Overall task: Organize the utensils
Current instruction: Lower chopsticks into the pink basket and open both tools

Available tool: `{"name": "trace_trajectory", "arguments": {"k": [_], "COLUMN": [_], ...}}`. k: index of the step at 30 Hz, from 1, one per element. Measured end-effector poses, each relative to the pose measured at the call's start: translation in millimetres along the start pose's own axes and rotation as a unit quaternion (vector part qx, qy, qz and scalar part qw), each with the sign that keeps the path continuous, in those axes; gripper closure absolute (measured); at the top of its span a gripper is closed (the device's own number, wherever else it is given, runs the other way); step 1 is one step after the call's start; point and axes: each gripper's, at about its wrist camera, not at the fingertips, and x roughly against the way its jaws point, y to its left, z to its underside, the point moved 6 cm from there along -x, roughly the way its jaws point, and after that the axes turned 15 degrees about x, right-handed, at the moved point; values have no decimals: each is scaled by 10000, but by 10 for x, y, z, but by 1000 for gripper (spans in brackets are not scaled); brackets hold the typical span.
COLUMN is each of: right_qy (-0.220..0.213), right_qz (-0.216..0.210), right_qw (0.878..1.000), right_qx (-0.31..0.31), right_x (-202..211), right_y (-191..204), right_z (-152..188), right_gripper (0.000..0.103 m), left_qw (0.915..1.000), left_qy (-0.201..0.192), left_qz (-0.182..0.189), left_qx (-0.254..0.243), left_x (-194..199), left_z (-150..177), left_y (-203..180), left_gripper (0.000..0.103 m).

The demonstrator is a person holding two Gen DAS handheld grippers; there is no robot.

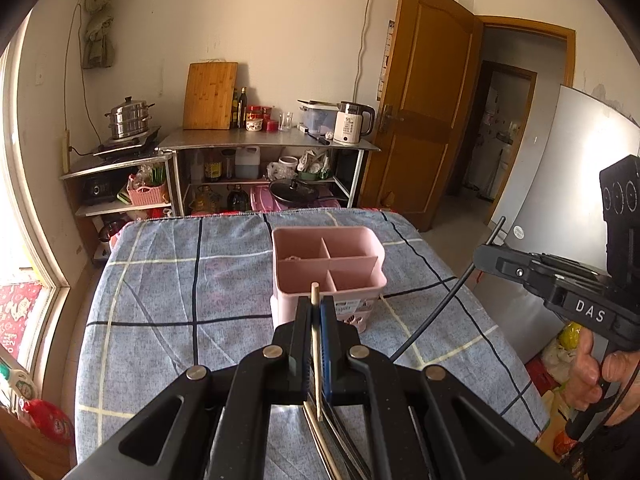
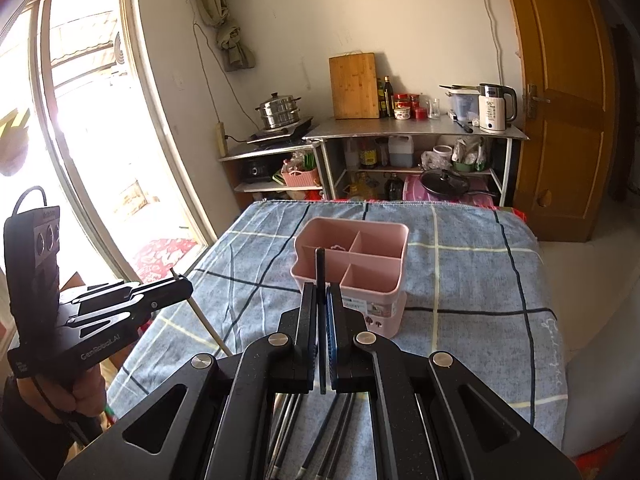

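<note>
A pink utensil caddy with several empty compartments stands on the blue checked cloth, also in the right wrist view. My left gripper is shut on a light wooden chopstick, its tip just short of the caddy's near rim. My right gripper is shut on a black chopstick, also pointing at the caddy. Several more chopsticks lie on the cloth under the grippers. Each gripper appears in the other's view, the right one in the left wrist view and the left one in the right wrist view.
The table with the blue checked cloth ends at a far edge before metal kitchen shelves with a kettle, cutting board and pots. A window is at left, a wooden door and a fridge at right.
</note>
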Motion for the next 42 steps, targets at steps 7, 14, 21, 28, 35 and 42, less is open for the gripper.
{"name": "trace_trajectory", "arguments": {"k": [7,14,21,28,35,42], "right_qy": [-340,-670,-686,-324,214,169], "right_qz": [58,183,302,272,173,159], "right_qw": [9994,9976,9971,9990,9995,9993], "right_qx": [54,-16,-94,-171,-167,-283], "right_x": [-23,-115,-387,-723,-1044,-935], "right_y": [-69,-194,-293,-319,-277,-346], "right_z": [-495,-916,-1018,-838,-533,-453], "right_gripper": [98,98,99,99,98,89], "left_qw": [9991,9977,9981,9995,9990,9989], "left_qy": [-403,-664,-613,-275,96,53], "left_qz": [152,139,18,-170,-392,-345], "left_qx": [56,-95,-100,-19,216,325], "left_x": [-13,-226,-650,-1017,-1268,-1168], "left_z": [-652,-1090,-1120,-878,-643,-586], "left_y": [-130,-264,-219,-85,133,234], "left_gripper": [99,99,99,99,99,92]}}
